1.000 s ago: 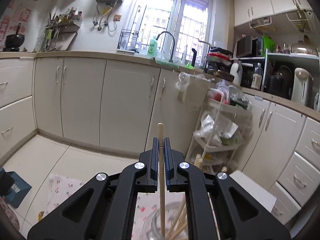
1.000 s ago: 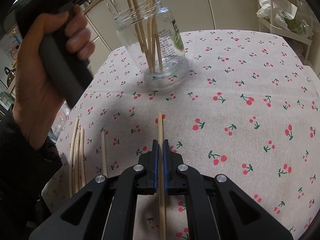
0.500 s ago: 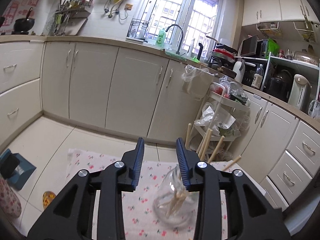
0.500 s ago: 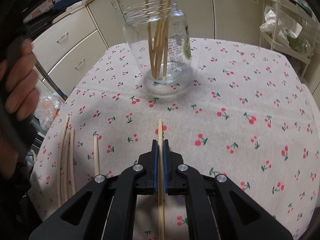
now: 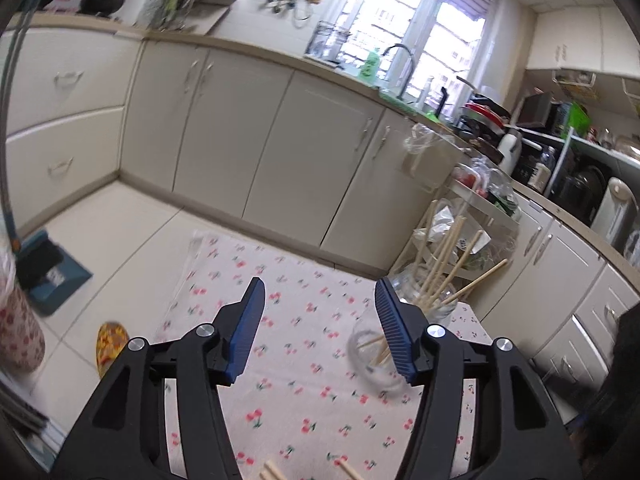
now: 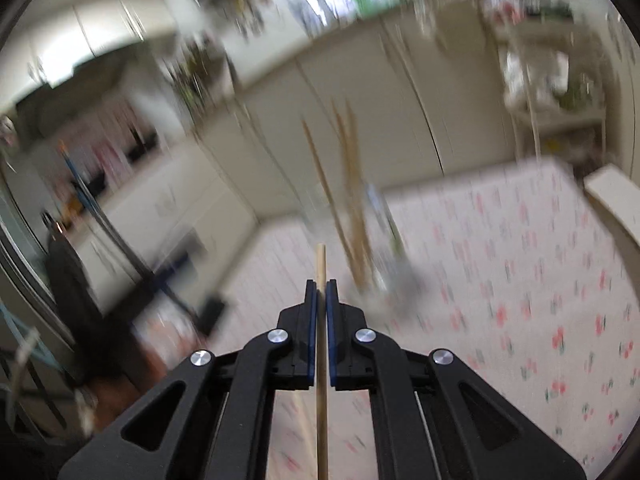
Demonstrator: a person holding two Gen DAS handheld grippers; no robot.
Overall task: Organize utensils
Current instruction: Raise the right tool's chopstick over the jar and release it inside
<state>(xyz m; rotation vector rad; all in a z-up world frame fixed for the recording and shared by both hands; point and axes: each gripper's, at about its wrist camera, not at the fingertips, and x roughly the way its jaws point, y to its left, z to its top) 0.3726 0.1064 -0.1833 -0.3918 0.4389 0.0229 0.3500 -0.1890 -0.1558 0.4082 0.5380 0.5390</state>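
Cherry-print worktop [image 5: 304,364] carries a glass jar [image 5: 424,308] of chopsticks; left gripper [image 5: 320,328] fingers are opening, empty; right gripper [image 6: 320,300] fingers clamp one chopstick [image 6: 320,264].

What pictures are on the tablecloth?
Little red cherries with green leaves on a pale tablecloth, clearest in the left wrist view.

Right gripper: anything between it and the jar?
Only bare cherry-print tablecloth lies between the right gripper, shut on a chopstick, and the jar of chopsticks. The right wrist view shows this, though blurred.
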